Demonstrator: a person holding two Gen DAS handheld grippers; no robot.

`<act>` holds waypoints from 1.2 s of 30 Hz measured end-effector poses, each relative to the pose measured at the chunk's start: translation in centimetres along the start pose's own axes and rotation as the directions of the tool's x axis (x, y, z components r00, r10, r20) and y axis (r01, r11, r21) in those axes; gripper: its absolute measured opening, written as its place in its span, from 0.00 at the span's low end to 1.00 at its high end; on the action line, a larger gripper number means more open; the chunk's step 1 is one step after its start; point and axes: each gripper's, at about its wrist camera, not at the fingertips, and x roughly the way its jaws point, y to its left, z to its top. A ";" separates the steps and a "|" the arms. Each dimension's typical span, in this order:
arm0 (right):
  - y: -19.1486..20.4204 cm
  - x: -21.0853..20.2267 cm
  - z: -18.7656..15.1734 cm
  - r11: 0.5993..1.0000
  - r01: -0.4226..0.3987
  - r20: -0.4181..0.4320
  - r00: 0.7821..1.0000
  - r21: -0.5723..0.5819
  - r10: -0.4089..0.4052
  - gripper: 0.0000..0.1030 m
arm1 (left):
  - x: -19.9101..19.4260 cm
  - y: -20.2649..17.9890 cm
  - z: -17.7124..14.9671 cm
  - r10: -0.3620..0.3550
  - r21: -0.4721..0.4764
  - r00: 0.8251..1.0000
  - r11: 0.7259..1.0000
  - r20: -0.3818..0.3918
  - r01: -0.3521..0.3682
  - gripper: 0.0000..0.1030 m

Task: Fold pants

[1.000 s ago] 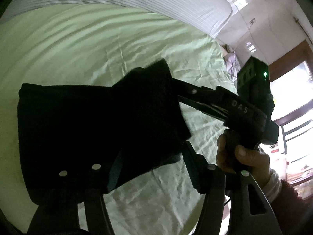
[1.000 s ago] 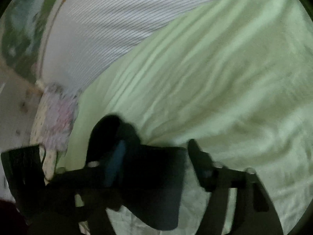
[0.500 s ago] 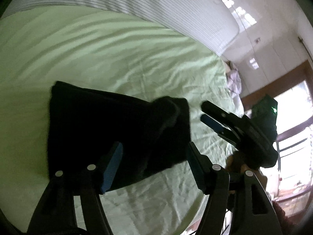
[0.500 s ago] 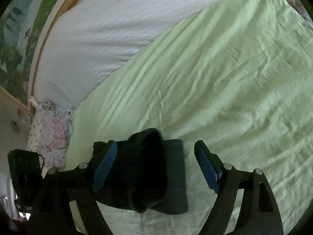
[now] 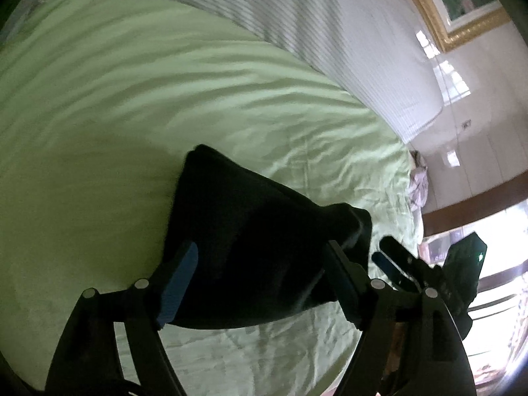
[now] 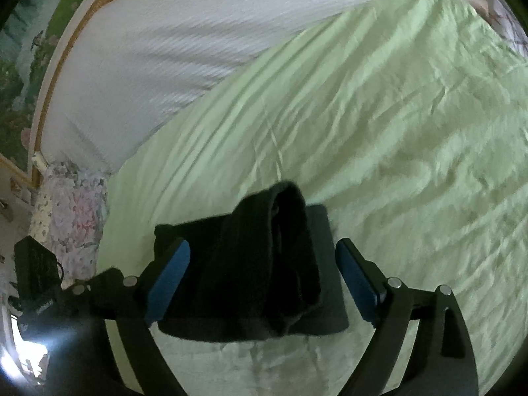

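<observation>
The black pants [image 5: 250,244] lie folded in a compact bundle on the green bed sheet [image 5: 165,115]. My left gripper [image 5: 260,277] is open and empty, its blue-padded jaws spread just above the bundle's near edge. In the right wrist view the pants [image 6: 264,264] lie as a flat layer with a thicker fold on top. My right gripper [image 6: 264,280] is open and empty above them. The right gripper also shows at the right of the left wrist view [image 5: 389,257], apart from the cloth.
A white striped pillow or headboard cushion [image 5: 313,26] runs along the far side of the bed. A floral pillow [image 6: 69,211] lies at the bed's corner. A gold-framed picture [image 5: 462,6] hangs on the wall. A bright window is at the far right.
Both grippers let go of the pants and opened, then drew back and up. The pants now lie folded on the sheet, farther from both cameras.
</observation>
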 end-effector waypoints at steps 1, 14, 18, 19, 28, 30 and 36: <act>0.0 0.1 -0.3 1.000 0.003 -0.006 1.000 0.003 -0.003 0.87 | 0.0 0.3 0.0 0.004 -0.007 1.000 1.000 0.000 -0.004 0.76; 0.5 -0.4 -1.1 0.996 0.077 0.031 0.997 -0.044 -0.076 0.87 | 1.8 1.0 0.2 0.041 -0.013 0.998 0.999 -0.042 -0.042 0.77; 0.3 -0.6 -1.4 0.996 0.067 0.027 0.997 -0.065 -0.066 0.87 | 3.0 0.6 0.9 0.063 0.019 0.996 0.998 -0.068 -0.062 0.78; 0.3 -0.6 -1.4 0.996 0.063 0.026 0.998 -0.067 -0.061 0.87 | 3.4 0.6 1.1 0.079 0.028 0.994 0.997 -0.079 -0.077 0.78; -0.5 0.5 -1.9 0.998 0.060 -0.008 0.998 -0.025 -0.061 0.87 | 5.6 1.8 2.5 0.102 -0.006 0.988 0.995 -0.116 -0.104 0.78; -0.5 1.0 -1.8 0.998 0.058 -0.019 0.998 -0.021 -0.059 0.87 | 6.0 1.9 2.7 0.101 -0.012 0.987 0.995 -0.123 -0.103 0.78; -0.8 2.9 -1.4 0.994 0.108 -0.041 0.993 -0.024 -0.109 0.87 | 7.4 2.4 3.2 0.113 -0.035 0.983 0.992 -0.147 -0.119 0.78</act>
